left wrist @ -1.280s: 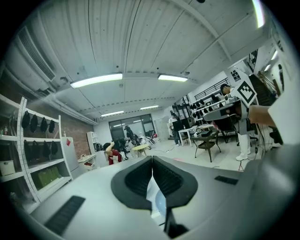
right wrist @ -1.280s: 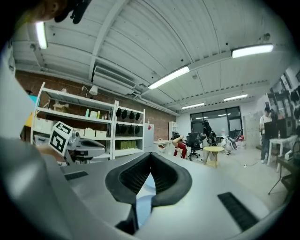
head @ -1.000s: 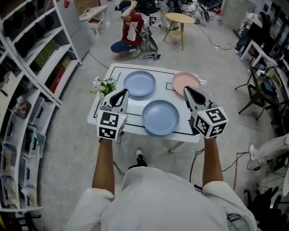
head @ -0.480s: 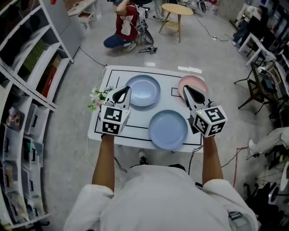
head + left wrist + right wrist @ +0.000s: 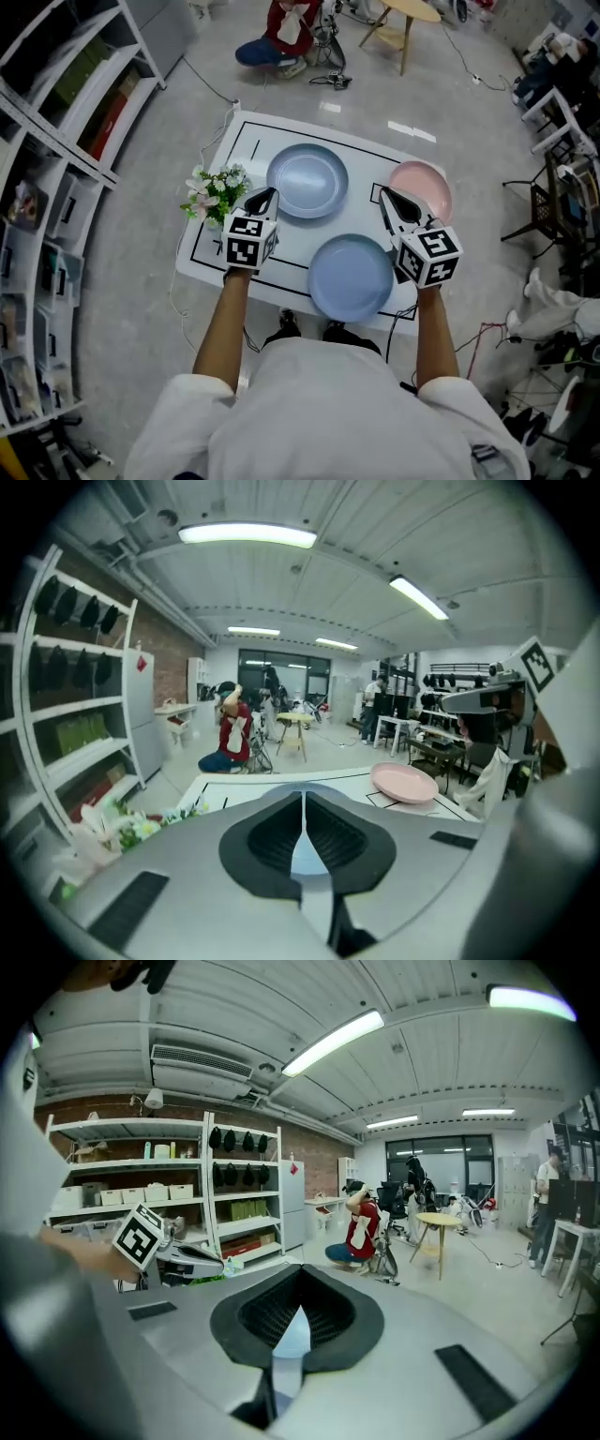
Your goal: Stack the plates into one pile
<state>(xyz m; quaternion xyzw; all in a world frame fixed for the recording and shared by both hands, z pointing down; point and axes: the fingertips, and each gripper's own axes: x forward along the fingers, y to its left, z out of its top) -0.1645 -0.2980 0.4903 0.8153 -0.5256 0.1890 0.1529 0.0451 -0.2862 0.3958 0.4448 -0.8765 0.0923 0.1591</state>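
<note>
**Supervisor:** Report the state of the jaws and the position of the plates.

**Operator:** I hold the left gripper (image 5: 270,193) and the right gripper (image 5: 384,193) above the bench (image 5: 246,141). Each gripper's own view shows its jaws together with nothing between them. No plate is stacked. The far blue plate (image 5: 307,181) lies just ahead of the left gripper. The near blue plate (image 5: 350,277) lies between the two grippers, at the front edge of the bench. The pink plate (image 5: 421,190) lies just beside the right gripper tip.

**Supervisor:** State the hazards.

**Operator:** I judge four.

1. If I go down to a rim with the jaws together, they cannot take it. The tips shove the plate instead of gripping it. I must part the jaws first.
2. The near blue plate reaches the front edge, and I cannot tell whether it overhangs. Any push toward me could slide it off the bench.
3. The flowers (image 5: 214,190) stand just left of the left gripper. A swing to that side could knock them over.
4. The pink plate looks smaller than the blue ones. If it goes under a blue plate, I expect a pile that rocks. It belongs on top.

**Supervisor:** Any grip risk?

**Operator:** Yes. A plate pinched at one rim point hangs tilted, so it may slip or strike the plate below edge-first.
</note>
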